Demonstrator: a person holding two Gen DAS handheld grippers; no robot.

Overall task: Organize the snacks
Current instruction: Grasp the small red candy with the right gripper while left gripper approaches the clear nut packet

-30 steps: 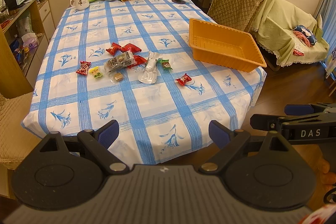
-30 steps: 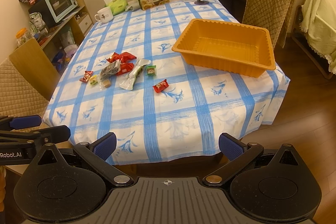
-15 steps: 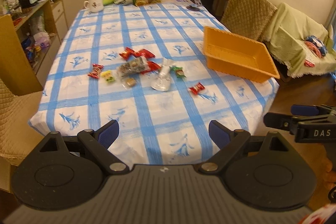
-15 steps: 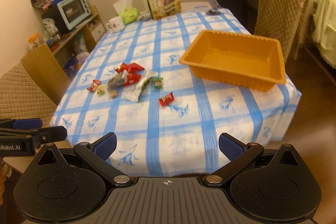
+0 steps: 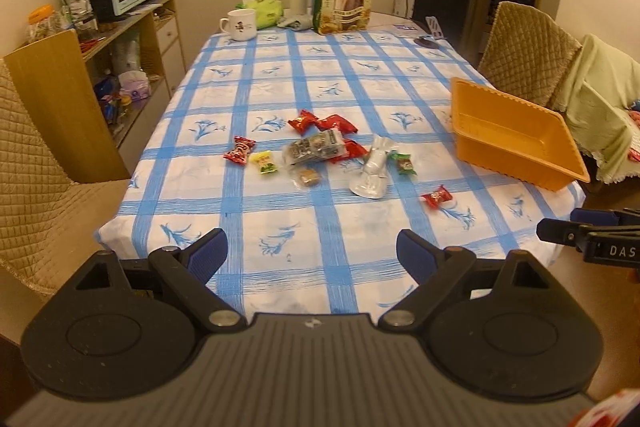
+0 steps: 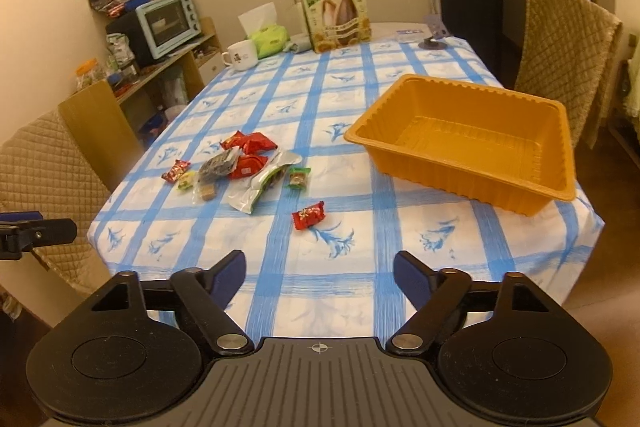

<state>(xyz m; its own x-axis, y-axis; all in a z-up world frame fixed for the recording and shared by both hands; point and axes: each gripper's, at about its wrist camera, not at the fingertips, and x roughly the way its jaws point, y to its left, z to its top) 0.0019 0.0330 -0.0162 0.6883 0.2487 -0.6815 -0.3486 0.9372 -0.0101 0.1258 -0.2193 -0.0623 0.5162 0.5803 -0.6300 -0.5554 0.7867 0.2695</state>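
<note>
Both grippers have edged closer to the table since the earlier frame. Left gripper point(image 5: 312, 251) stands spread; right gripper point(image 6: 319, 271) is closing on nothing. Snacks point(image 6: 244, 167) lie mid-frame (scattered), orange tray point(image 6: 472, 135) at right.

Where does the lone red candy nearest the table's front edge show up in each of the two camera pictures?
Left wrist view: the red candy lies right of centre, below the orange tray.
Right wrist view: the same candy lies near centre, left of the tray.
Shared landmark: the orange tray.
</note>
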